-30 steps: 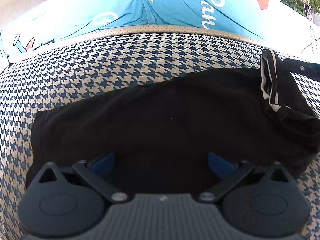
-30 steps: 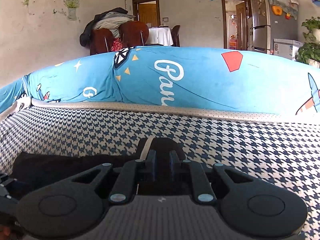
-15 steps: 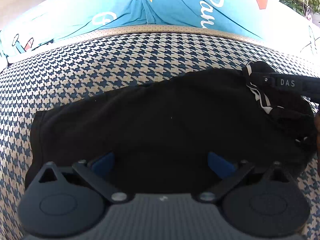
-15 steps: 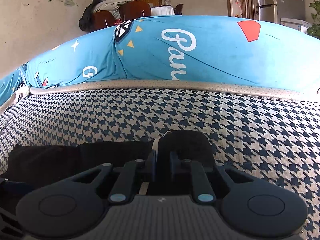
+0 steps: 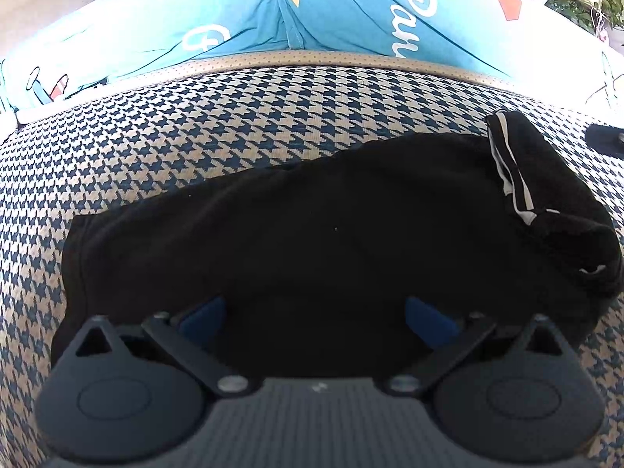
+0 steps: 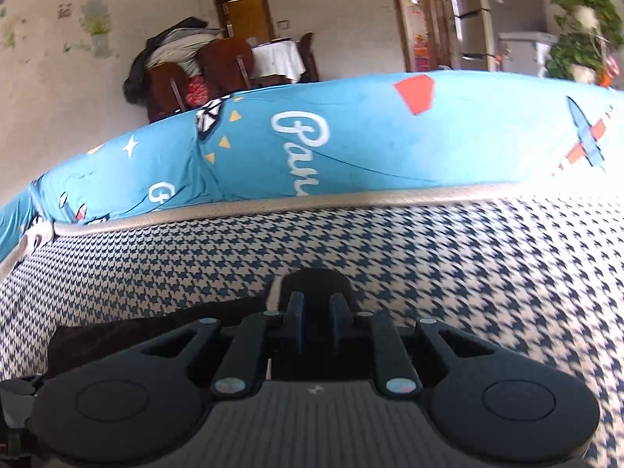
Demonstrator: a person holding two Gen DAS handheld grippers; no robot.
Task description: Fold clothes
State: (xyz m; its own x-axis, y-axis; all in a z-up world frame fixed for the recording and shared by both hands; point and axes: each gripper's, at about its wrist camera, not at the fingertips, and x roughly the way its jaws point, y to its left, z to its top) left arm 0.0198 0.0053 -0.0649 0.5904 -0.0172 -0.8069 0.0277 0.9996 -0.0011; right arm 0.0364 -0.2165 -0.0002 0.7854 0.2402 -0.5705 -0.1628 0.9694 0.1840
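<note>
Left wrist view: nearest the lens, the left gripper (image 5: 314,312) is hovering with its blue pads (image 5: 202,314) spread wide, nothing pinched between them; whether they are brushing the cloth below I cannot tell. Under and beyond them a black garment (image 5: 312,234) is lying stretched across the houndstooth cushion (image 5: 234,117), its far right end bunched up where a white-striped band (image 5: 511,171) is showing. Further off, a blue printed cover (image 5: 351,19) is draped over the sofa back.

The garment looks soft, light and limp, so it is likely sagging wherever it is not supported; the banded end and the flat left hem seem the firmest places to take hold, since a doubled edge should slip less than a single layer.

In the right wrist view, the right gripper (image 6: 315,318) is clamping its jaws nearly together on a fold of that same black cloth, which is poking out just past the tips. The rest is trailing away to the left over the cushion, with the blue cover and the room beyond.
</note>
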